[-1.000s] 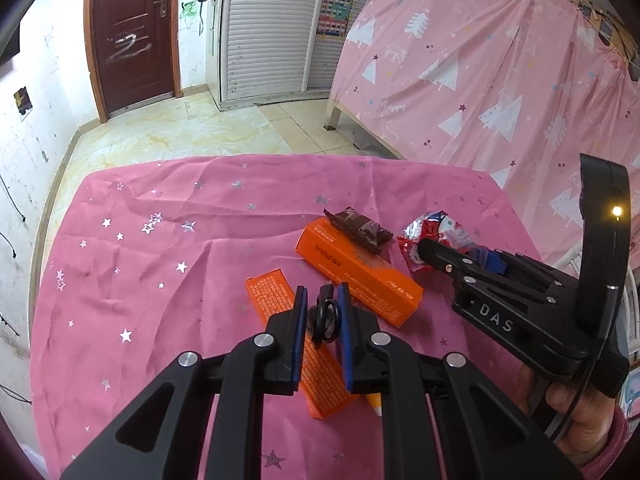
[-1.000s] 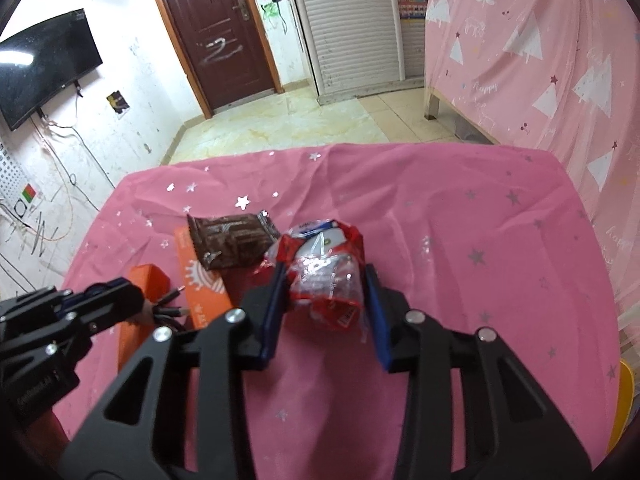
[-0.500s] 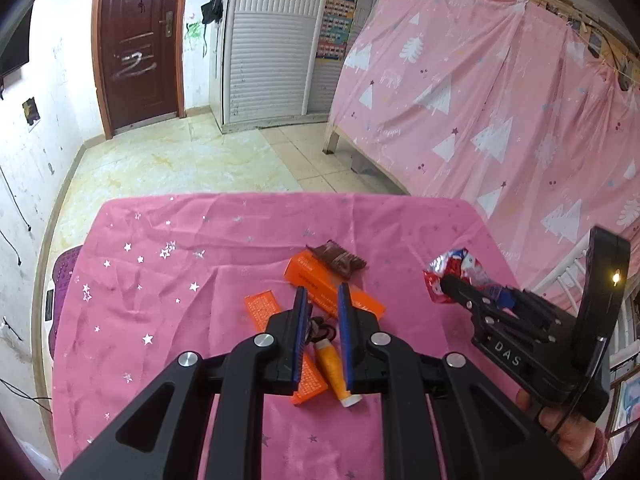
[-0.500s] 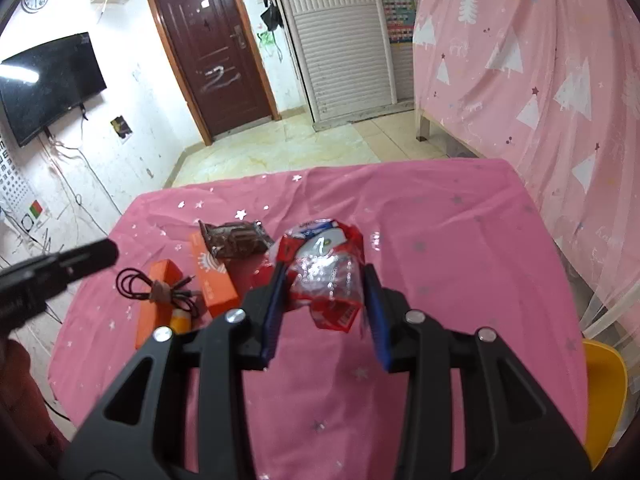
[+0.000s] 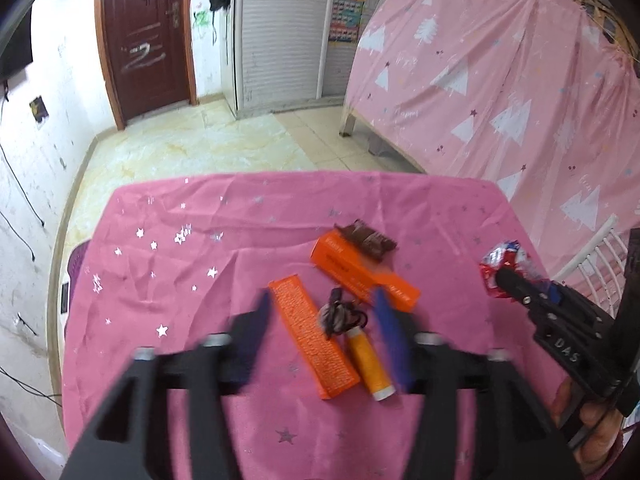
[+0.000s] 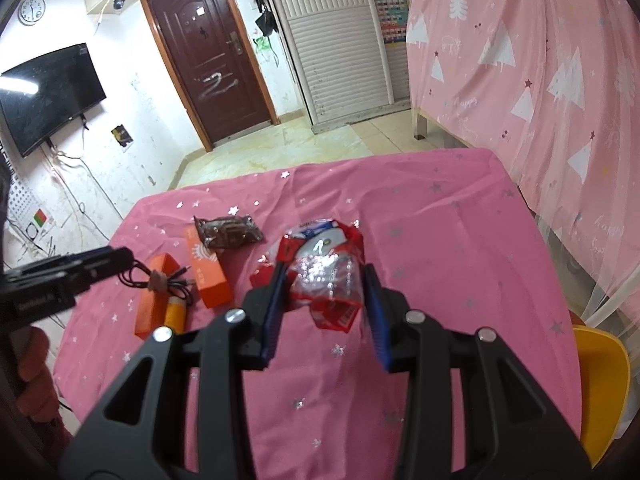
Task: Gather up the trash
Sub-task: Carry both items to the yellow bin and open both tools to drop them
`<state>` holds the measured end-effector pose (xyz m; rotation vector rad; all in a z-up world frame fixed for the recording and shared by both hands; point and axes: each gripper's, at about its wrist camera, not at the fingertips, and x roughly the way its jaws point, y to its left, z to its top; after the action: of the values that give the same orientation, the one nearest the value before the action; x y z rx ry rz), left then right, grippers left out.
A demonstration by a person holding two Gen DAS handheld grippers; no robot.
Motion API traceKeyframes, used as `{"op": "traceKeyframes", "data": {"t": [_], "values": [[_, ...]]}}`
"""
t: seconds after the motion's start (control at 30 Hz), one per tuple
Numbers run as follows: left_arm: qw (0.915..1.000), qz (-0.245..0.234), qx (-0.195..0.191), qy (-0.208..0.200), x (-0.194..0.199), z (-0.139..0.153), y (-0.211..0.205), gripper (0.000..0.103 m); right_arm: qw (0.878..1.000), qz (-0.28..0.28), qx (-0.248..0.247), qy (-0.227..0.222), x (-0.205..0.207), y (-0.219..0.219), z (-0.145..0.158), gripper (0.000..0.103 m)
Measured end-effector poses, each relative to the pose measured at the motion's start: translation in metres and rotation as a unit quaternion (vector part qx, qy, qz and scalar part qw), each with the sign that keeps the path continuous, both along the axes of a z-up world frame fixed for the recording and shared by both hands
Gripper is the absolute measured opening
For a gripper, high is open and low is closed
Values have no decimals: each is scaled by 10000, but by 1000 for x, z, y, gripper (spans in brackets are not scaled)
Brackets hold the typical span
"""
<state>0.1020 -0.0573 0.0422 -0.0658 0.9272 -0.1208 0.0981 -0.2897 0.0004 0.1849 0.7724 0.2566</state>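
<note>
I'm over the square table under the pink star-print cloth (image 6: 440,240). Its far edge drops to bare tile floor; the right edge runs close along the pink tree-print curtain (image 6: 560,80), so that side is tight. A yellow chair seat (image 6: 600,380) sits at the near right corner. The cloth's right half and near strip are bare, with plenty of room to move there.

Clutter is bunched left of centre. The two flat orange cardboard boxes (image 5: 312,344) (image 5: 360,276) lie apart in a rough V. A brown foil wrapper (image 5: 370,238) rests on the far end of the far box. An orange tube with a white cap (image 5: 366,364) lies just beside the near box. The coiled black cable (image 5: 340,316) lies at the tube's top.

My right gripper (image 6: 324,284) is clenched on the crumpled red-and-clear plastic wrapper (image 6: 324,264), held above the cloth. A second ago that wrapper was low beside the boxes; it's now up and nearer the right edge.

My left gripper (image 5: 324,332) is blurred, its jaws opening, with the cable between them but not pressed. A second ago they pinched it; half a second ago too.
</note>
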Motion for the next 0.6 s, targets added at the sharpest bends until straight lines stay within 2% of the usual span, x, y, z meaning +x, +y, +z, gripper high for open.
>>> {"op": "traceKeyframes", "data": {"t": [0.13,0.2,0.4,0.47,0.53,0.6], "values": [[9997,-77,188,-95,0,-8,-2,57,10000,-1,13,-7,0,0,0,36],[9992,-192,319,-166,-1,-12,-8,53,10000,3,22,-4,0,0,-1,36],[9976,-221,633,-163,0,-21,-18,27,10000,-8,29,-5,-1,-1,-2,36],[9975,-218,661,-131,1,-24,-19,13,10000,-17,27,-18,-3,-1,-3,36],[9974,-224,663,-146,0,-23,-20,6,10000,-31,13,-50,-5,-2,-3,36],[9977,-265,609,-127,-1,-22,-21,3,10000,-49,23,-80,-7,-3,-3,36]]}}
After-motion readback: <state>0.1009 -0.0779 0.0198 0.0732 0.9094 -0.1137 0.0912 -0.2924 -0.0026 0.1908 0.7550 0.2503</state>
